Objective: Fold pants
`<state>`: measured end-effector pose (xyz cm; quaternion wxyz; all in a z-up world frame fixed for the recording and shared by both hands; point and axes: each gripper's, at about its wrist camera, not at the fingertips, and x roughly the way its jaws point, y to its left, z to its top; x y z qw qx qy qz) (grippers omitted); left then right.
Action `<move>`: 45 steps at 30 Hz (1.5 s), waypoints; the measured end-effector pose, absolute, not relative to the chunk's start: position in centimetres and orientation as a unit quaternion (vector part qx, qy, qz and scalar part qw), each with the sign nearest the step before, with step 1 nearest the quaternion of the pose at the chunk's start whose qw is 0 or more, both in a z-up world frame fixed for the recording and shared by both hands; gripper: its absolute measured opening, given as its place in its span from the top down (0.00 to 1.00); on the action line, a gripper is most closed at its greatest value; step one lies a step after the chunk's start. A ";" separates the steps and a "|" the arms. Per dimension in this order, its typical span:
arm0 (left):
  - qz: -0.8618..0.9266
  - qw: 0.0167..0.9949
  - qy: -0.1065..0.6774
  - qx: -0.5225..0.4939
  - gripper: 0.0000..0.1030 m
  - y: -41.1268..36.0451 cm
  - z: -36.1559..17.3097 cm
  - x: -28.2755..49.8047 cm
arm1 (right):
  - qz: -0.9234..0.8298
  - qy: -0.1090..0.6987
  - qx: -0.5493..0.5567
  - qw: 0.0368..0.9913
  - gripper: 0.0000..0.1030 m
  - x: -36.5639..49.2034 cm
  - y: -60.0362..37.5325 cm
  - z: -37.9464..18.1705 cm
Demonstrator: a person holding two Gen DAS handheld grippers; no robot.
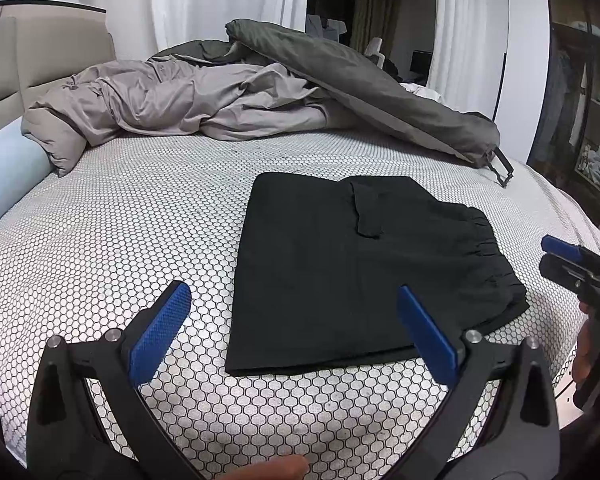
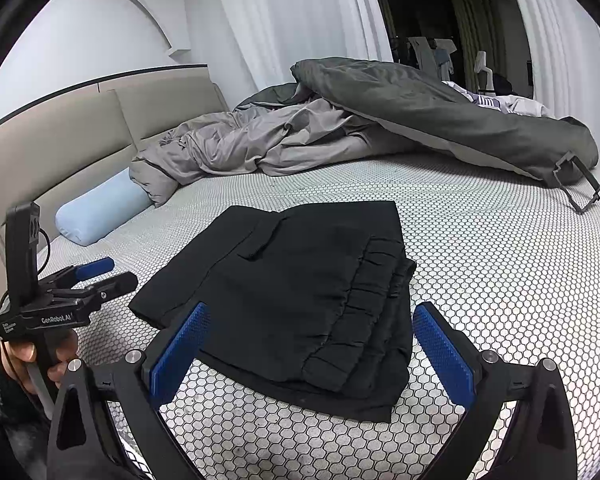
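We see folded black pants (image 1: 364,272) on the honeycomb-patterned bed (image 1: 140,208) below rumpled grey duvets (image 1: 204,100), with our left gripper (image 1: 296,332) and right gripper (image 2: 312,348) both spread apart, empty.

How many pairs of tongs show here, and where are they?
2. The left tongs hang open off the black pants' near-left corner; the right tongs hang open over their waistband end.

left tool (image 1: 294,312) spread wide, right tool (image 2: 312,332) likewise

The duvet (image 2: 440,120) hides the bed's far side; wardrobe contents (image 1: 596,160) are blurred and edge-cropped.
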<state>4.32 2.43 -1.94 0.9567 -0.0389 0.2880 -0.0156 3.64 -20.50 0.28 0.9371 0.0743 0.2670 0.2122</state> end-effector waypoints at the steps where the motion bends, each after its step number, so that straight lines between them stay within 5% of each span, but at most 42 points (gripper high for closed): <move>1: -0.015 0.957 0.288 -0.041 0.01 2.5 -2.0 4.3 | 0.211 0.267 0.074 0.937 0.00 3.6 -20.5 0.3; 45: -0.006 0.960 0.276 -0.036 0.01 2.7 -2.0 3.7 | 0.212 0.267 0.063 0.938 0.00 3.5 -20.7 0.2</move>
